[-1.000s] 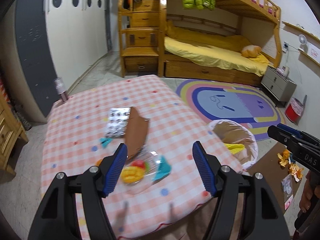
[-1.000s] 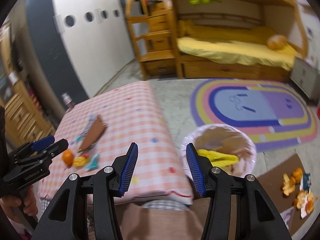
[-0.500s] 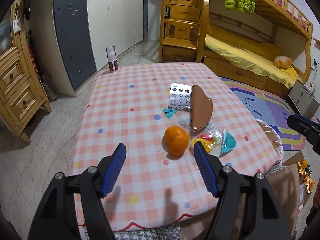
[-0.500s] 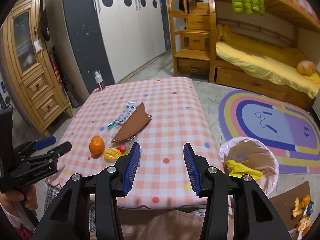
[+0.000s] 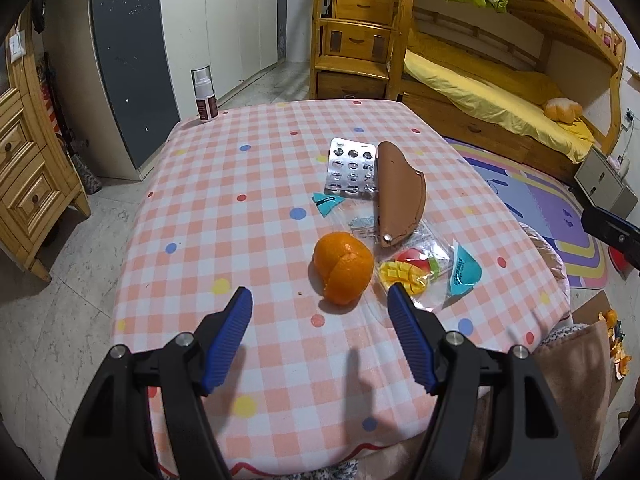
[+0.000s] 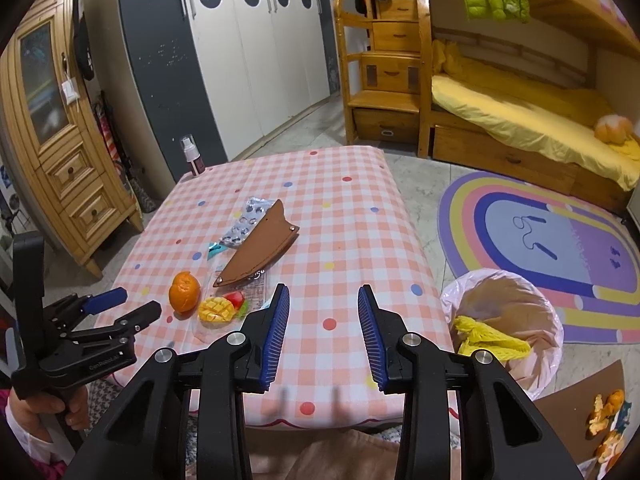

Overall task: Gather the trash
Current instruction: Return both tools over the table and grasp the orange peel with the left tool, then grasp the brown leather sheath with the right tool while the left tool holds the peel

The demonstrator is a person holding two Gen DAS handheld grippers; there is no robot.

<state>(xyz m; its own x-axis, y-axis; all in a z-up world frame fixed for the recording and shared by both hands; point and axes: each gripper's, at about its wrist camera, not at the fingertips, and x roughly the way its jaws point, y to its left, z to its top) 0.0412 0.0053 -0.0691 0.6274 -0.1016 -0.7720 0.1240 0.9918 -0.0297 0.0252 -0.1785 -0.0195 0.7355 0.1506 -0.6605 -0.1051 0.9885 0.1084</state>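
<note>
On the pink checked table lie an orange, a clear snack wrapper with fruit print, a brown leather sheath, an empty pill blister and a teal scrap. My left gripper is open and empty, just short of the orange; it also shows in the right wrist view. My right gripper is open and empty over the table's near right part. A bin with a pink liner stands right of the table and holds yellow netting.
A spray bottle stands at the table's far left corner. A wooden cabinet is at the left, a bunk bed and a rainbow rug at the right. Orange peel lies on cardboard on the floor.
Both grippers swung left from the bin side to face the table. The left gripper has come closer to the orange. Both stay open.
</note>
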